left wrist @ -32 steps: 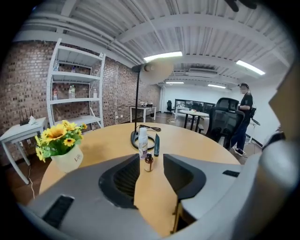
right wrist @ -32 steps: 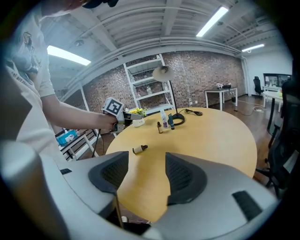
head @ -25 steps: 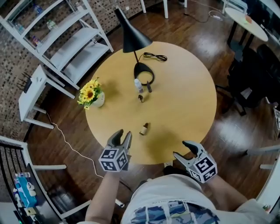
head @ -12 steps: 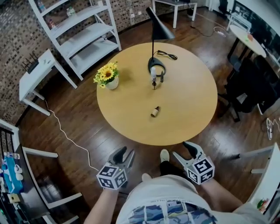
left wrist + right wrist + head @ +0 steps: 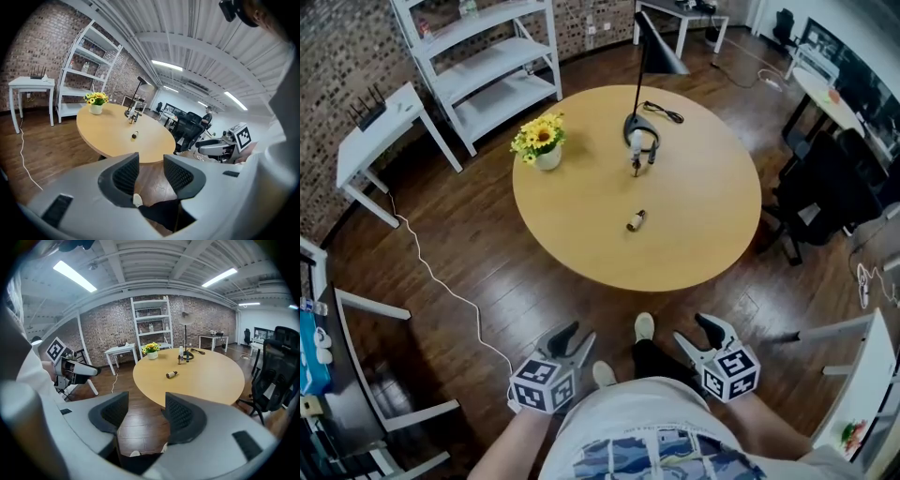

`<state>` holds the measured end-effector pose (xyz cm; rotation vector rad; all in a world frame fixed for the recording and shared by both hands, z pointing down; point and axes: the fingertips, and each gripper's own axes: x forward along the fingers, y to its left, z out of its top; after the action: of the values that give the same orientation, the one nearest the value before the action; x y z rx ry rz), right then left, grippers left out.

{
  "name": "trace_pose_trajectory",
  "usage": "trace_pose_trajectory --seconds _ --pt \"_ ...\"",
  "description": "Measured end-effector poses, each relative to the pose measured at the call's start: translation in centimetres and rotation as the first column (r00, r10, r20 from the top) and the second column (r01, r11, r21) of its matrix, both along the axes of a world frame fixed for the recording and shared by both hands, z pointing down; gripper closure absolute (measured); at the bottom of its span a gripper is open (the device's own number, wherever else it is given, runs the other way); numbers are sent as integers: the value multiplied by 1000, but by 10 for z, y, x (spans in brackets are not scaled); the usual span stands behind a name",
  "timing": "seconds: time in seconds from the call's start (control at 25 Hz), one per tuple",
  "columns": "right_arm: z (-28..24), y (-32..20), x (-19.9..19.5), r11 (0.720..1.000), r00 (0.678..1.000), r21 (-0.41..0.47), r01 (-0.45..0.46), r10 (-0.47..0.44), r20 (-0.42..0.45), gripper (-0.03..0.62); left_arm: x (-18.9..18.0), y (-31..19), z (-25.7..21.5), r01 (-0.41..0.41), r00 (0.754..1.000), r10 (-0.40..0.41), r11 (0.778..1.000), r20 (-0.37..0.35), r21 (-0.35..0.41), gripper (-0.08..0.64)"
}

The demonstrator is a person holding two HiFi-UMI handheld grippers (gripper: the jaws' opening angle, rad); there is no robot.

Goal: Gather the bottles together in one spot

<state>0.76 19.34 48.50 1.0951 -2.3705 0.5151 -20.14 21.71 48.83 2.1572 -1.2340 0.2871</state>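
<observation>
A small brown bottle (image 5: 635, 220) lies on its side near the middle of the round wooden table (image 5: 703, 234). A white bottle (image 5: 637, 143) and a small dark bottle (image 5: 636, 169) stand upright by the lamp base at the table's far side. My left gripper (image 5: 571, 338) and right gripper (image 5: 701, 330) are held close to my body, well short of the table, over the wooden floor. Both stand open with nothing between their jaws. In the right gripper view the lying bottle (image 5: 171, 374) shows ahead on the table; the left gripper view shows it (image 5: 134, 136) small and far off.
A black desk lamp (image 5: 652, 56) with a cable stands at the table's far side, and a pot of yellow flowers (image 5: 541, 142) at its left. White shelves (image 5: 487, 56) and a white side table (image 5: 380, 122) stand behind; black office chairs (image 5: 825, 187) on the right.
I have backed away from the table: both grippers, at the table's near edge a second ago, now hang over the floor far short of it. The bottles have not moved.
</observation>
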Motion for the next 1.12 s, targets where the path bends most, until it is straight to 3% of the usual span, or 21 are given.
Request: trace_pose_trajectory --seconds 0.32,0.6,0.92,1.12 --pt "-6 -2 -4 1000 1000 15 17 -17 5 322 -3 10 4 1 1000 0 999 28 -33 422" --pt "0 -28 7 1000 1000 9 20 -20 13 321 11 -22 3 2 1000 -2 1000 -14 -27 419" --pt "10 -96 36 1000 999 -18 21 -21 44 321 44 -100 22 -38 995 44 997 85 -72 417" --pt "14 -143 65 999 997 -41 27 -24 70 321 77 -174 46 -90 978 111 988 179 -122 399"
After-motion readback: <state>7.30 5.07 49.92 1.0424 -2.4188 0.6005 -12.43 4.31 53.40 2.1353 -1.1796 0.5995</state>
